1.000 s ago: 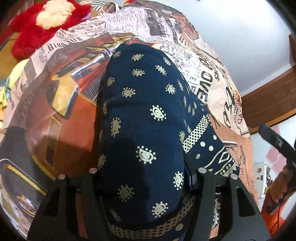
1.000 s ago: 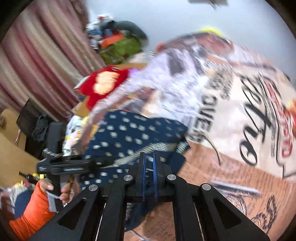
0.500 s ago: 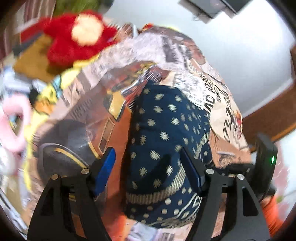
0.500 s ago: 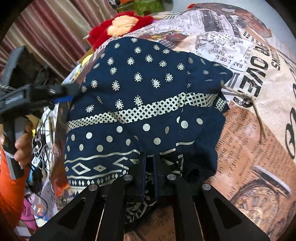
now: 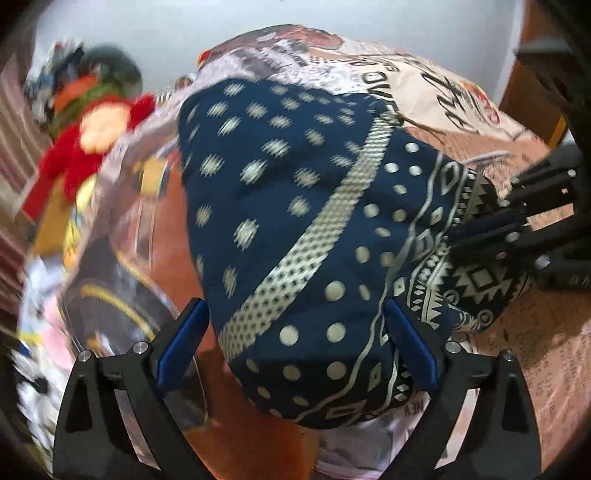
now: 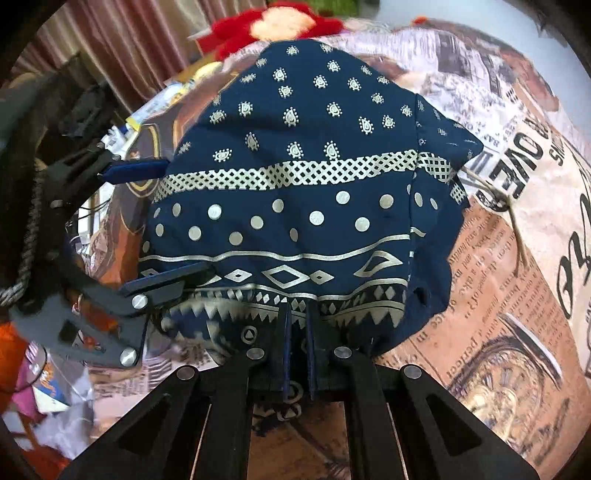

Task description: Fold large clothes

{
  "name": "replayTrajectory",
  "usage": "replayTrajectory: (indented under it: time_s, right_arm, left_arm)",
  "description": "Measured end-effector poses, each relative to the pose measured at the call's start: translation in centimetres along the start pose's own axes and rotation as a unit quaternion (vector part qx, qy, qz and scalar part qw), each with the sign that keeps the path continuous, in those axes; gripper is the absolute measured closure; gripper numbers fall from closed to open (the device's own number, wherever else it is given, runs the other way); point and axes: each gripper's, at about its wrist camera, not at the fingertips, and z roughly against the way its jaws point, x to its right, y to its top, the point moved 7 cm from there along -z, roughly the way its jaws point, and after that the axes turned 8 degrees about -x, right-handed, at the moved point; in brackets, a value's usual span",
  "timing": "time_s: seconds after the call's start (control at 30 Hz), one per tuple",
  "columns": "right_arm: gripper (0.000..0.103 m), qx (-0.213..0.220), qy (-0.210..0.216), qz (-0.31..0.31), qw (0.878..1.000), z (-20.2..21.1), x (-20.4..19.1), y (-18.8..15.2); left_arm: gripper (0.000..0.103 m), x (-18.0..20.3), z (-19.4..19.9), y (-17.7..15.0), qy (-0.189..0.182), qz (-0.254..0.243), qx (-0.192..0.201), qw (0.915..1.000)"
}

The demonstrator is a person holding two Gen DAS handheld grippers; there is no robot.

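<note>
A navy garment (image 5: 295,229) with cream dots and patterned borders lies folded in a bundle on a printed bedsheet (image 5: 535,332). My left gripper (image 5: 295,347) is open, its blue pads (image 5: 177,343) straddling the bundle's near end. It also shows in the right wrist view (image 6: 147,221) at the garment's left side. My right gripper (image 6: 298,354) is shut on the garment's (image 6: 295,184) patterned hem. It shows in the left wrist view (image 5: 491,221) at the bundle's right edge.
A red plush toy (image 5: 88,140) lies at the far left of the bed, also in the right wrist view (image 6: 273,26). Striped curtains (image 6: 122,44) hang behind. Clutter lies off the bed's left edge (image 6: 55,387). A drawstring (image 6: 513,218) trails from the garment.
My left gripper let go of the garment and opened, then shifted around its near end. My right gripper stayed shut on the hem and brought it over the bundle.
</note>
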Motion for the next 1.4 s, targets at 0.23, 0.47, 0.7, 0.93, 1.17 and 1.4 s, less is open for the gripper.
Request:
replayTrajectory:
  time_s: [0.23,0.47,0.7,0.93,1.17,1.4]
  right_arm:
    - [0.099,-0.002,0.033,-0.036,0.999,1.6,1.3,-2.1]
    - [0.099,-0.004,0.013,-0.067,0.998,3.7,2.0,-4.6]
    - [0.099,0.005,-0.037,-0.068,0.997,6.4,1.9,-5.9]
    - [0.099,0.1,-0.071,-0.052,0.991,12.8,-0.4,-5.8]
    - [0.099,0.263,-0.089,-0.044,0.96,23.7,-4.2,-6.8]
    - [0.099,0.416,-0.103,-0.049,0.902,33.2,-7.8,-10.9]
  left_arm:
    - [0.005,-3.5,1.0,-2.2,-0.079,0.112,-0.032,0.9901]
    - [0.006,-4.2,5.0,-3.5,-0.026,0.126,-0.019,0.9915]
    - [0.006,-4.1,10.9,-2.1,0.014,0.133,0.051,0.9897]
    - [0.006,-0.9,20.0,0.3,0.017,0.122,0.171,0.9775]
    - [0.006,4.7,29.9,0.5,0.029,0.081,0.301,0.9498]
    - [0.006,9.0,36.0,-1.7,0.051,0.066,0.391,0.9168]
